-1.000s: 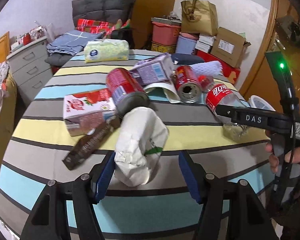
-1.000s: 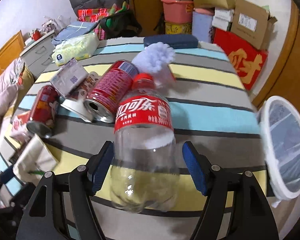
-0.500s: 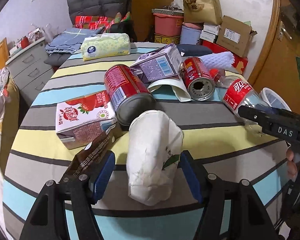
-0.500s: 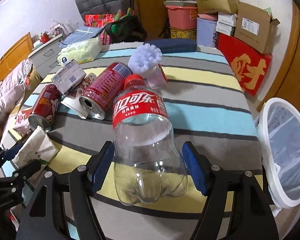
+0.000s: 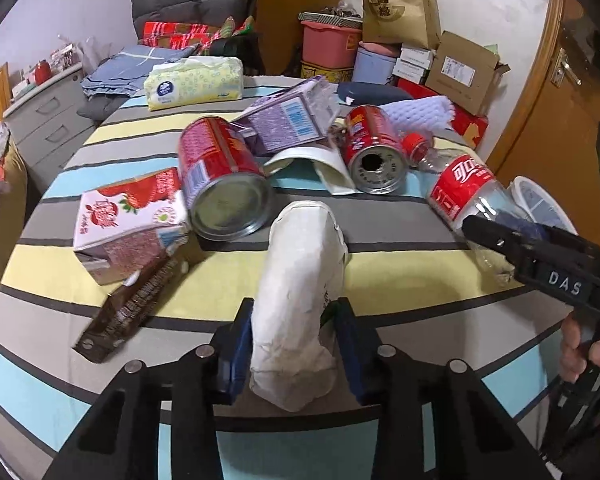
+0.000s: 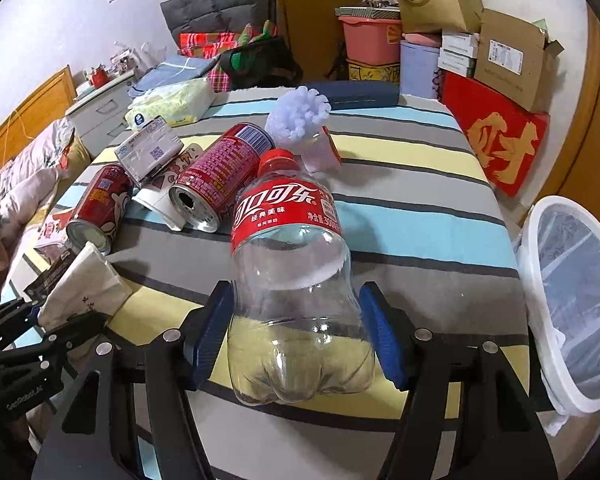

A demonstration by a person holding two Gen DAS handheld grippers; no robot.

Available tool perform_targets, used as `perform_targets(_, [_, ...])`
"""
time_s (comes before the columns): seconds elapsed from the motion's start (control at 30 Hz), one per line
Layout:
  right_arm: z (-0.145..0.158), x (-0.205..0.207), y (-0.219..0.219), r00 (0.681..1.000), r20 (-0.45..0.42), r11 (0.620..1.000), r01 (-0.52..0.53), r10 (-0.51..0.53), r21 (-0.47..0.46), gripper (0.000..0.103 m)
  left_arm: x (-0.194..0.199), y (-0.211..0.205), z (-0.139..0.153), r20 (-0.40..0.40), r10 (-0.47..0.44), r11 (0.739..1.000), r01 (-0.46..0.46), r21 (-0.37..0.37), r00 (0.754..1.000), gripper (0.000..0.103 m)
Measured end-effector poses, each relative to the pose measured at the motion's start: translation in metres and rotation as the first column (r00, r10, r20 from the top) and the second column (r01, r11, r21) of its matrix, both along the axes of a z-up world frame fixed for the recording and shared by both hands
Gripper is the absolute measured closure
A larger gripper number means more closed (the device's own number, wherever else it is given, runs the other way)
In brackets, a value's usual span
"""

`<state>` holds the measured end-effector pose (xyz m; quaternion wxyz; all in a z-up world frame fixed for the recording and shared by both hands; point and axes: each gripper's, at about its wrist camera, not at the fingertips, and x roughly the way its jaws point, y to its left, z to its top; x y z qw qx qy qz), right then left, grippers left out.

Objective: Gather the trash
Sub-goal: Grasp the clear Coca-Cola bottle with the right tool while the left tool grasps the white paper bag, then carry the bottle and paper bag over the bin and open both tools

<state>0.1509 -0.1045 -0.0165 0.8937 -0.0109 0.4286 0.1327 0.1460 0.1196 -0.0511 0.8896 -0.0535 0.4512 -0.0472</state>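
My left gripper (image 5: pixel 296 344) is shut on a crumpled white paper cup (image 5: pixel 300 280) and holds it over the striped table (image 5: pixel 400 288). My right gripper (image 6: pixel 300 332) is shut on an empty clear cola bottle (image 6: pixel 292 264) with a red label; the bottle also shows in the left wrist view (image 5: pixel 468 196). Other trash lies on the table: two red cans (image 5: pixel 220 184) (image 5: pixel 374 148), a strawberry milk carton (image 5: pixel 128 220), a purple carton (image 5: pixel 288 120), a brown wrapper (image 5: pixel 136 304) and a white foam net (image 6: pixel 300 114).
A white bin with a clear liner (image 6: pixel 576 300) stands off the table's right edge. A tissue pack (image 5: pixel 194 84) and a dark blue case (image 6: pixel 356 92) lie at the far side. Boxes, bags and a tub (image 5: pixel 328 44) are stacked behind.
My left gripper has closed on the paper cup, which was loose between open fingers. My right gripper has closed in on the bottle and lifted it a little.
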Motion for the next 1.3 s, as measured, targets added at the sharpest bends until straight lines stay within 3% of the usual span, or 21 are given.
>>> perform_targets(0.67, [0.011, -0.025, -0.034, 0.996, 0.075, 0.993, 0.047, -0.055, 0.110, 0.039, -0.013, -0.052, 0.039, 0.085, -0.069, 0.997, 0.072, -0.032, 0.994, 0.066])
perform_targets(1.3, [0.041, -0.045, -0.116, 0.961, 0.172, 0.969, 0.189, -0.216, 0.162, 0.039, -0.010, -0.154, 0.079, 0.180, -0.219, 0.974, 0.225, -0.017, 0.959, 0.066])
